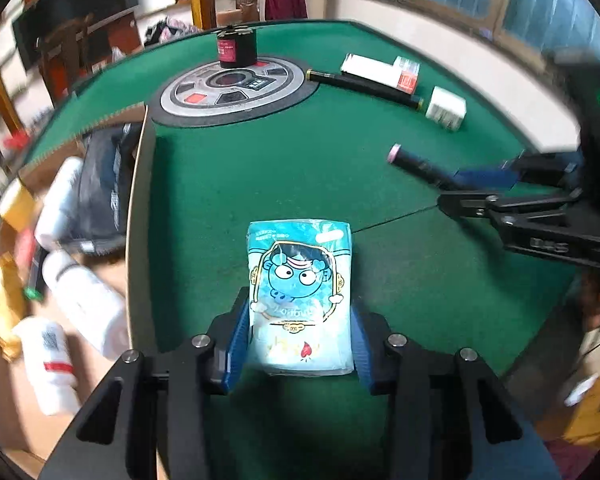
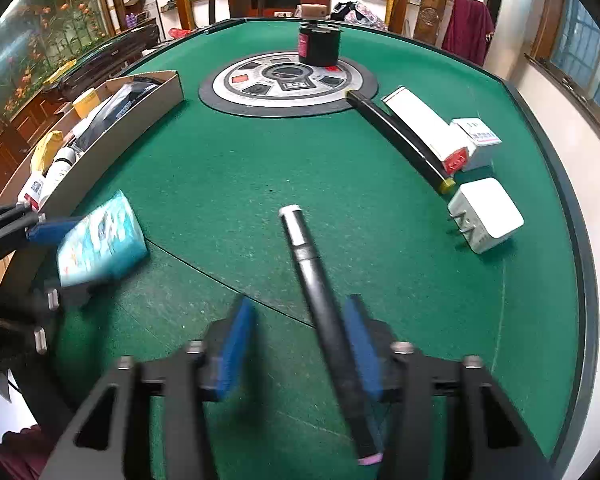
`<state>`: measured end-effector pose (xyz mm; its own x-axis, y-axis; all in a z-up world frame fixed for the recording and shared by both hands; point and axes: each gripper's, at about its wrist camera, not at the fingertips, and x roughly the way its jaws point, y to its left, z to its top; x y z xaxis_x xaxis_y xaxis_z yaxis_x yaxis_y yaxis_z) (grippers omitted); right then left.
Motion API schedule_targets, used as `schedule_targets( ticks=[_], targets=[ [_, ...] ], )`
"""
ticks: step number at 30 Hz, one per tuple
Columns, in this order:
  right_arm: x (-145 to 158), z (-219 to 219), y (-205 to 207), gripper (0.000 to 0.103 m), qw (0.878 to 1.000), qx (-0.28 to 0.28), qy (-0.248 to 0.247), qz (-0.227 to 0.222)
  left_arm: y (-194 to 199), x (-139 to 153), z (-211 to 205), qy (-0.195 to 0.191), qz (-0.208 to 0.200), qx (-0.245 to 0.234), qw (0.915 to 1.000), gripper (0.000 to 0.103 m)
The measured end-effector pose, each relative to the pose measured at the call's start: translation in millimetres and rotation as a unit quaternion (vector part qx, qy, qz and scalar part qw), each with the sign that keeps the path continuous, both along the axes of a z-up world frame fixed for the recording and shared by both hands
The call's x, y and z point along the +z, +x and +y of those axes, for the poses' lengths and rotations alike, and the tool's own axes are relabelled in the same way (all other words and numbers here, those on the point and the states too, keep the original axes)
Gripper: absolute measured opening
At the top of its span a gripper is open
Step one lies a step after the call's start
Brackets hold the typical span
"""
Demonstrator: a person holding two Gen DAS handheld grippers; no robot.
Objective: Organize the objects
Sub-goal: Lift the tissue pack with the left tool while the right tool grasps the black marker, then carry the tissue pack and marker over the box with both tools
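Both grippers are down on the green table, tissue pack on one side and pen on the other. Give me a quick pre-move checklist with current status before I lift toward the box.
1. Tissue pack between the left gripper pads: ok, both blue pads at its sides.
2. Left grip firm: cannot tell.
3. Black pen between the right gripper pads: ok.
4. Right grip closed on pen: not ok, gap beside one pad.
5. Cardboard box has room: cannot tell, bottles crowd it.
6. Path from pack to box free: ok.
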<state>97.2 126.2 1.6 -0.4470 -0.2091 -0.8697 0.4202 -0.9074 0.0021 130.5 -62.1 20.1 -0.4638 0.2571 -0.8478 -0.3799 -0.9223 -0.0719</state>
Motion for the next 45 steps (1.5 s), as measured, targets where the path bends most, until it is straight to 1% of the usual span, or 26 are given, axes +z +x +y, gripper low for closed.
schedule_targets(
  ticks=[1, 2, 3, 5, 10, 13, 15, 16, 18, 20, 21, 23, 24, 25, 26, 27, 29, 31, 35, 37, 40, 45],
  targets=[
    [0.7, 2.7, -0.3, 0.023, 1.000, -0.005, -0.005, -0.002, 2.1, 1.7, -2.3, 0.007, 0.003, 0.003, 1.0000, 0.042],
    [1.2, 6.3, -0.9, 0.021, 1.000, -0.009, -0.018, -0.007, 3.5, 3.5, -3.2, 0.010, 0.006, 0.004, 0.9999, 0.042],
    [1.4, 10.6, -1.1, 0.020, 0.999, -0.016, -0.032, -0.011, 5.7, 6.2, -4.0, 0.016, 0.009, 0.006, 0.9998, 0.042],
    [2.1, 12.8, 1.3, 0.019, 0.999, -0.022, -0.043, -0.012, 11.4, 15.4, -5.7, 0.034, 0.017, 0.010, 0.9992, 0.042],
    [14.2, 14.2, 7.7, 0.015, 0.996, -0.019, -0.089, -0.009, 18.1, 35.2, -18.9, 0.068, 0.041, 0.032, 0.9963, 0.042],
    [24.8, 8.9, 9.7, 0.015, 0.994, -0.013, -0.109, -0.008, 23.8, 43.1, -31.9, 0.076, 0.051, 0.047, 0.9947, 0.042],
    [25.2, 3.7, 6.8, 0.015, 0.995, -0.008, -0.102, -0.007, 25.1, 45.2, -40.2, 0.080, 0.051, 0.058, 0.9938, 0.043],
    [24.5, 1.7, 5.2, 0.015, 0.996, -0.011, -0.090, 0.000, 26.4, 45.6, -44.7, 0.085, 0.050, 0.063, 0.9931, 0.043],
    [20.4, -1.0, 0.9, 0.019, 0.998, -0.031, -0.049, 0.023, 28.7, 45.2, -49.9, 0.089, 0.049, 0.066, 0.9926, 0.043],
    [14.3, -1.0, -3.4, 0.032, 0.998, -0.040, -0.030, 0.033, 32.6, 44.4, -51.7, 0.087, 0.050, 0.067, 0.9927, 0.043],
    [7.9, -2.6, -7.0, 0.032, 0.999, -0.039, -0.026, 0.025, 33.3, 42.9, -50.9, 0.086, 0.049, 0.066, 0.9929, 0.043],
    [-0.4, -4.9, -11.5, 0.032, 0.999, -0.033, -0.038, 0.015, 34.5, 39.5, -49.8, 0.088, 0.046, 0.064, 0.9930, 0.043],
    [-1.1, -7.3, -11.8, 0.032, 0.999, -0.033, -0.032, 0.021, 35.2, 38.4, -49.3, 0.089, 0.045, 0.063, 0.9930, 0.043],
    [-1.2, -9.4, -12.0, 0.030, 0.999, -0.036, -0.024, 0.025, 35.9, 37.1, -48.2, 0.091, 0.044, 0.062, 0.9929, 0.043],
    [-2.0, -10.9, -12.6, 0.019, 0.999, -0.045, -0.016, 0.025, 36.5, 36.4, -47.5, 0.092, 0.045, 0.062, 0.9929, 0.043],
    [-2.4, -11.0, -12.3, 0.016, 0.998, -0.051, -0.017, 0.026, 37.7, 36.4, -47.2, 0.092, 0.047, 0.062, 0.9928, 0.043],
    [-1.0, -8.5, -9.0, 0.016, 0.998, -0.048, -0.041, 0.017, 40.9, 38.2, -49.4, 0.091, 0.053, 0.062, 0.9925, 0.043],
    [2.0, -5.2, -4.8, 0.016, 0.997, -0.053, -0.057, 0.018, 42.8, 41.1, -56.1, 0.092, 0.059, 0.068, 0.9916, 0.043],
    [19.2, 4.4, 2.2, 0.016, 0.989, -0.054, -0.137, 0.018, 44.3, 46.9, -75.3, 0.105, 0.069, 0.087, 0.9882, 0.043],
    [29.5, 3.6, 4.4, 0.016, 0.984, -0.046, -0.173, 0.018, 45.0, 49.5, -86.5, 0.111, 0.074, 0.100, 0.9860, 0.043],
    [47.9, -8.5, 9.5, 0.016, 0.977, -0.024, -0.211, 0.025, 46.6, 52.4, -104.5, 0.116, 0.082, 0.121, 0.9824, 0.043],
    [75.3, -39.6, 17.9, 0.016, 0.967, 0.018, -0.249, 0.041, 48.5, 56.1, -137.9, 0.118, 0.091, 0.161, 0.9757, 0.043]
  ],
)
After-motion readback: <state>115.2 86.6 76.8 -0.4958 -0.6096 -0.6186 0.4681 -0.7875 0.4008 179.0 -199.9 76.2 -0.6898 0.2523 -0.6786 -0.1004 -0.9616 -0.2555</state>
